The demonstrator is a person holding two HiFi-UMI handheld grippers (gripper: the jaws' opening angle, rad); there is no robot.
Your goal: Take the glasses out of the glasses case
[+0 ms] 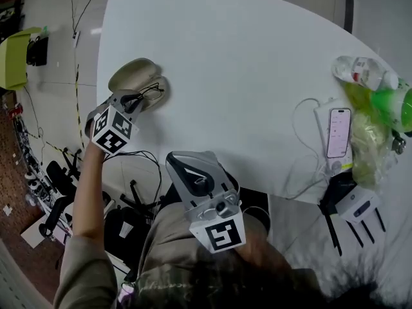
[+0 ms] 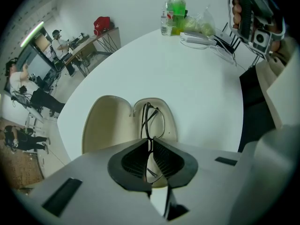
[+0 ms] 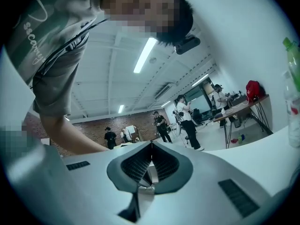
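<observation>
Print on the shirt [image 3: 33, 41] is too warped to read. The left gripper [image 2: 150, 143] pinches the glasses [image 2: 149, 112], which extend toward 12 o'clock over the open glasses case [image 2: 105, 121]. The right gripper [image 3: 151, 147] has its jaws together, empty.

White table [image 1: 244, 69] with open glasses case [image 1: 132, 76], phone [image 1: 339, 132], bottles [image 1: 364, 71]

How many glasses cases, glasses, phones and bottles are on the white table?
Glasses case: 1
Glasses: 1
Phone: 1
Bottles: 2, a clear bottle and a green bottle
Total: 5
</observation>
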